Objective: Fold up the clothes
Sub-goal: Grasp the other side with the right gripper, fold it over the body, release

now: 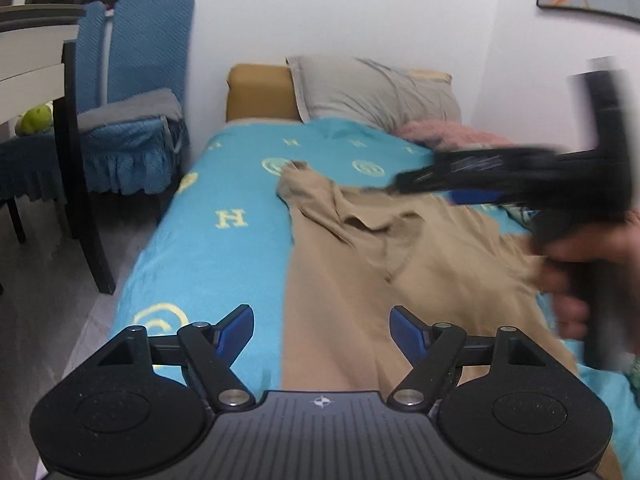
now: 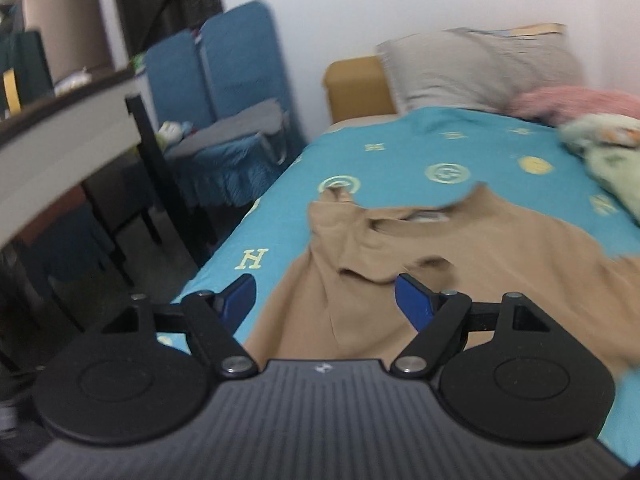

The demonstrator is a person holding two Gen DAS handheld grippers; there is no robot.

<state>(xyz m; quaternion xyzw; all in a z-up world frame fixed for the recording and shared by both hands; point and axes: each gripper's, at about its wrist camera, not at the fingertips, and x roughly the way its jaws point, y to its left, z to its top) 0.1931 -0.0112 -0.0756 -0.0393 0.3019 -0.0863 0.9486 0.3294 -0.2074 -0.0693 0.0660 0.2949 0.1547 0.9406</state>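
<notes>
The left gripper (image 1: 322, 330) hangs with its blue pads spread wide and nothing between them, low over the near part of a tan shirt (image 1: 384, 280) on the bed. The right gripper (image 2: 325, 302) is likewise spread and empty in its own view, poised over the shirt's rumpled upper part; from the left view it shows as a dark blur held in a hand (image 1: 588, 280) on the right. The shirt lies mostly spread on the turquoise sheet (image 1: 224, 216), neckline toward the far end, its left shoulder and sleeve bunched and flopped over the body. That could be a sleeve fold just laid in or only a wrinkle from spreading it out; I can't say which. No neat folded bundle shows, so most of the folding looks left to do. The shirt's left edge runs straight down the middle of the bed, with bare sheet to its left. Far off sit a grey pillow (image 1: 376, 92) and pink blanket (image 2: 576, 104); a pale green cloth (image 2: 608, 160) crowds the right.
</notes>
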